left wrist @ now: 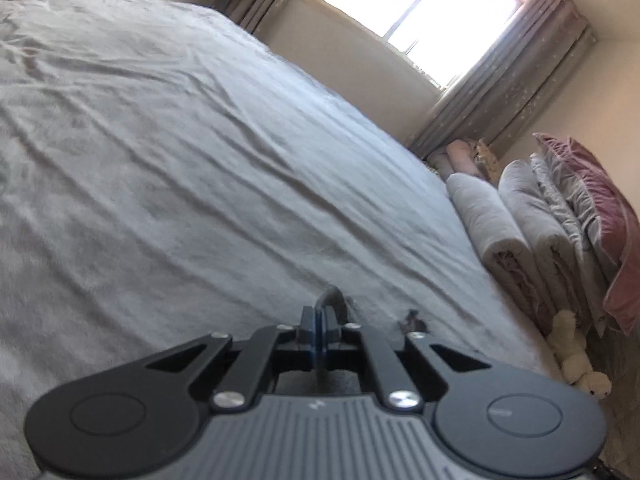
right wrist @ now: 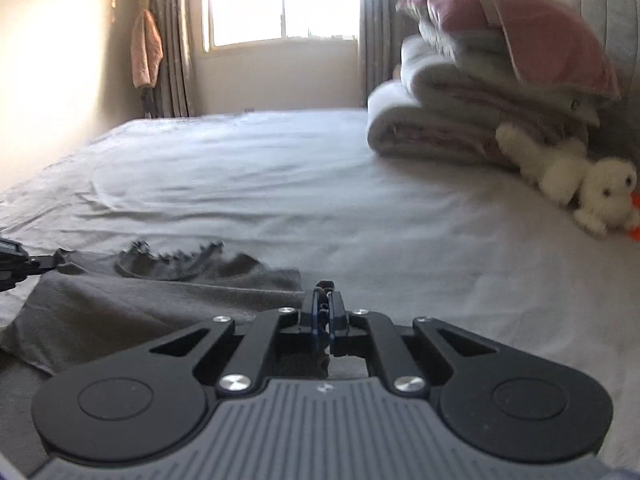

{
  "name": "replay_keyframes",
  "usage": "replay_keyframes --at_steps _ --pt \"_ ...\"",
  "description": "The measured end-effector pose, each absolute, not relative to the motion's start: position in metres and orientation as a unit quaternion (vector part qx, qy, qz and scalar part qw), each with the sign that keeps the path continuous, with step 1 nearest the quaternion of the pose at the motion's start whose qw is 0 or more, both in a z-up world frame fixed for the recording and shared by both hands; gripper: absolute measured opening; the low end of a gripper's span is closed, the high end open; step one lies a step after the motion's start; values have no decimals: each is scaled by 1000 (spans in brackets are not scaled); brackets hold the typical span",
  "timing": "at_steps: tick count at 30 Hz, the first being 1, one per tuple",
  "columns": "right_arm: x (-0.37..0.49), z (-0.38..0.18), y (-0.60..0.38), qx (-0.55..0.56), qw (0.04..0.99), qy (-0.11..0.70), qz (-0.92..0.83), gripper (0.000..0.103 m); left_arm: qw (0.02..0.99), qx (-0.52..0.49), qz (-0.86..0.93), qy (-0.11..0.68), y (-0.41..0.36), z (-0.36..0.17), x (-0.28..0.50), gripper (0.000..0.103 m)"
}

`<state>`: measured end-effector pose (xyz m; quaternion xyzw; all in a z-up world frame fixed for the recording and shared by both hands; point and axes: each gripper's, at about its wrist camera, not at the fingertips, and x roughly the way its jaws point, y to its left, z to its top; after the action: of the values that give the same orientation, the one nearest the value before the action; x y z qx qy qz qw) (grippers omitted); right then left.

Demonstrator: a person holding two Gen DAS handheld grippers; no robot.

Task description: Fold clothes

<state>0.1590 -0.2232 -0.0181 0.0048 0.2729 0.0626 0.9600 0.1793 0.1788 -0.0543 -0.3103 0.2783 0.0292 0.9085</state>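
Note:
A dark grey garment [right wrist: 132, 300] with a frilled neckline [right wrist: 172, 260] lies flat on the white bed sheet [right wrist: 320, 184], at the lower left of the right wrist view. My right gripper [right wrist: 324, 300] is shut, pinching the garment's near right corner; grey cloth shows under the fingers. At the far left edge of that view, my left gripper [right wrist: 42, 265] grips the garment's other corner. In the left wrist view the left gripper [left wrist: 319, 312] is shut, and a tuft of the grey garment [left wrist: 334, 296] sticks up past the fingertips.
Folded quilts [right wrist: 440, 120] with a pink pillow [right wrist: 520, 28] on top are stacked at the head of the bed, a white plush toy [right wrist: 580, 188] beside them. A window [right wrist: 280, 0] with curtains stands beyond the bed. A pink cloth [right wrist: 146, 48] hangs at the left wall.

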Motion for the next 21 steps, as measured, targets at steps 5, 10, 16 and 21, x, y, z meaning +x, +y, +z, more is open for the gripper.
replay_keyframes --at_steps 5,10,16,21 --pt "173 -42 -225 11 945 322 59 7 903 -308 33 297 185 -52 178 10" --pt "170 -16 -220 16 951 301 70 17 897 -318 43 304 193 -30 159 34" --pt "183 -4 -180 25 930 317 184 24 891 -311 59 327 182 -11 117 42" --pt "199 0 -123 13 892 334 305 30 869 -337 67 355 168 -9 84 43"
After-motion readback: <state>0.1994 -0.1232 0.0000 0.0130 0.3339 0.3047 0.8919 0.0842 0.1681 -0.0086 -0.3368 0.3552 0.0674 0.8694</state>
